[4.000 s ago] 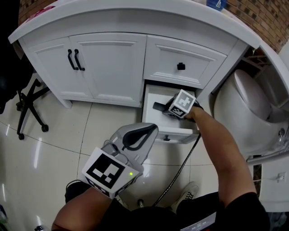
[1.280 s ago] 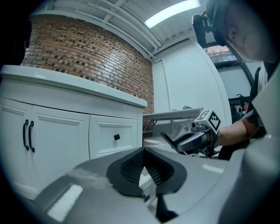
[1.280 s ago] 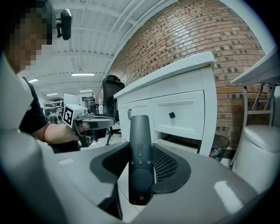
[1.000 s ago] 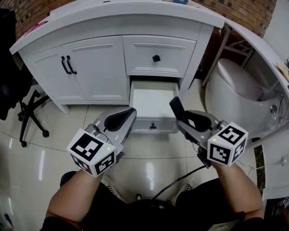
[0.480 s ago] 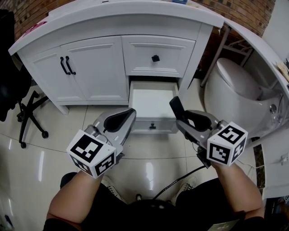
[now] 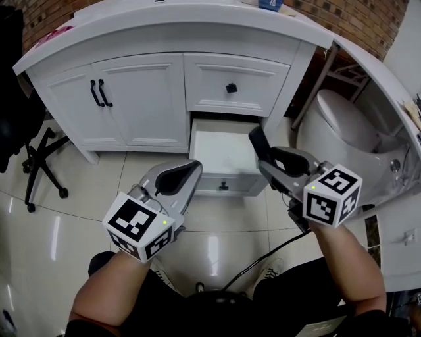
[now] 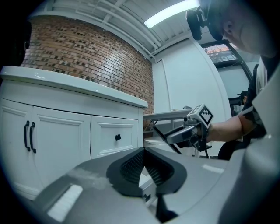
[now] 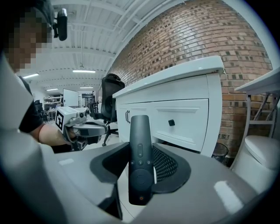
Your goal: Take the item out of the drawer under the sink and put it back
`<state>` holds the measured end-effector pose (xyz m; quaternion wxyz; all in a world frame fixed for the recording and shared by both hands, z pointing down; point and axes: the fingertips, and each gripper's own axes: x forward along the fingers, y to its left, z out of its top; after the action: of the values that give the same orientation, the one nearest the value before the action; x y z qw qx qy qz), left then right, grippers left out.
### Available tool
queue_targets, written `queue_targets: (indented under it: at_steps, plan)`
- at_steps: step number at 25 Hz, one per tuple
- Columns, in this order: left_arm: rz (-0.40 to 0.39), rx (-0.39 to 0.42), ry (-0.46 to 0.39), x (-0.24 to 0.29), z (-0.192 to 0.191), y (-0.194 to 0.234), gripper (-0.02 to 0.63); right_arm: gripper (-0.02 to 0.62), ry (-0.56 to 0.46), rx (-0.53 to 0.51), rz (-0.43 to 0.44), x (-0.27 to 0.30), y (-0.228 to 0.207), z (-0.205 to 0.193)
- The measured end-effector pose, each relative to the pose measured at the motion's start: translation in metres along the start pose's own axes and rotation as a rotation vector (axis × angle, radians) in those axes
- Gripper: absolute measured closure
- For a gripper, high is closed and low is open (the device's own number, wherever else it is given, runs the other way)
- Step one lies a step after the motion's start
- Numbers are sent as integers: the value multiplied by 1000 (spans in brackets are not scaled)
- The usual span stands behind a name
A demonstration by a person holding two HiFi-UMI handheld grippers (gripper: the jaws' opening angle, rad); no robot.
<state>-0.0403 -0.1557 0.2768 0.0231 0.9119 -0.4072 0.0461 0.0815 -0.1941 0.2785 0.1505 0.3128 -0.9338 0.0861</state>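
The lower drawer (image 6: 222,153) under the white sink counter (image 6: 177,20) stands pulled out, and its white inside shows nothing in it. My right gripper (image 6: 262,156) hovers over the drawer's right front corner, shut on a black remote control (image 8: 140,157) that stands upright between the jaws; the same remote (image 6: 257,145) pokes out toward the cabinet in the head view. My left gripper (image 6: 181,174) hangs in front of the drawer's left side, shut with nothing in it. The left gripper view shows the right gripper (image 7: 189,132) off to the right.
The drawer above (image 6: 231,87) is closed and has a black knob. Two cabinet doors with black handles (image 6: 100,93) lie to the left. A white toilet (image 6: 345,135) stands close on the right, a black office chair (image 6: 29,155) on the left. A black cable (image 6: 263,253) trails over the tiled floor.
Four seconds ago my right gripper was down inside the drawer; now it is out in front, holding the remote. Over the last second both grippers have barely shifted.
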Motion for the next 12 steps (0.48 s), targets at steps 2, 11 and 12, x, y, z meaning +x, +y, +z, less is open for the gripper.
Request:
queue_targets:
  at_steps: [2,11,12]
  plan:
    - [-2,-1,0,0,0,0,600,426,9,-5,0,6,-5,6]
    - [-8,-21,-10,2,1,2,600,426,97,-160,-24,53,-39,23]
    - [-9,-22,-11,2,1,3,600,426,115,-193,-30,60,-44,22]
